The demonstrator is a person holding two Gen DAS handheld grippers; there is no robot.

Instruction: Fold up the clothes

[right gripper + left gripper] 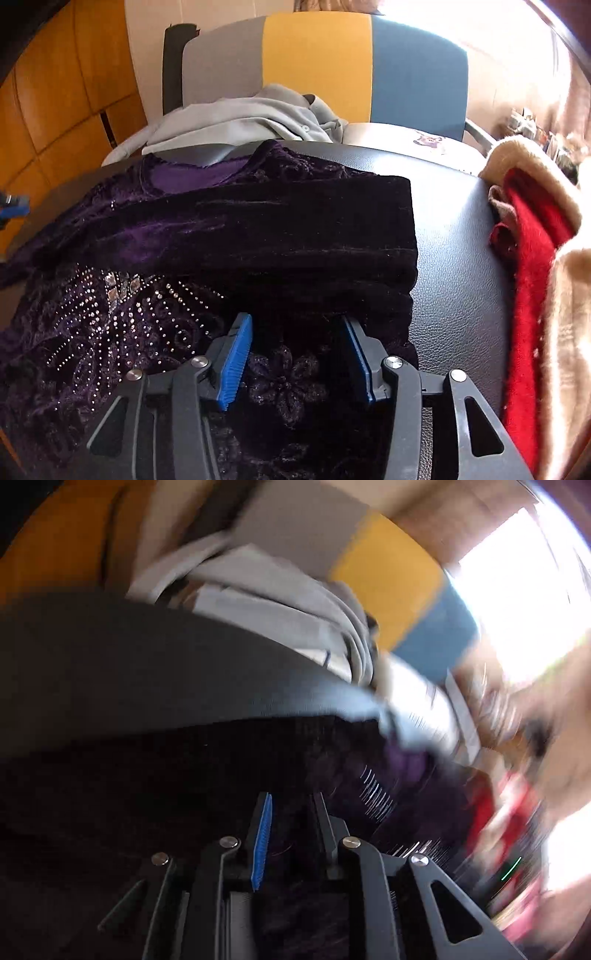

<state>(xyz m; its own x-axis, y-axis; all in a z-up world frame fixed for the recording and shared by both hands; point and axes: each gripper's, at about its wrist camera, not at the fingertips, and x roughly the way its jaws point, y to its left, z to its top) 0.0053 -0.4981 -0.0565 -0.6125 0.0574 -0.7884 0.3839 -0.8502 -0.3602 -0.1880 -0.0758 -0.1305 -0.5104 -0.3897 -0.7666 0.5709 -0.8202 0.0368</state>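
We see the purple top (229,229) lying partly folded on the black table (458,236), our right gripper (295,325) spread apart over its hem, our left gripper (291,801) slightly parted above dark cloth, clamping nothing.

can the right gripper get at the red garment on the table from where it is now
Probably yes. The right gripper is open over the purple velvet top, and bare table lies between it and the red garment.
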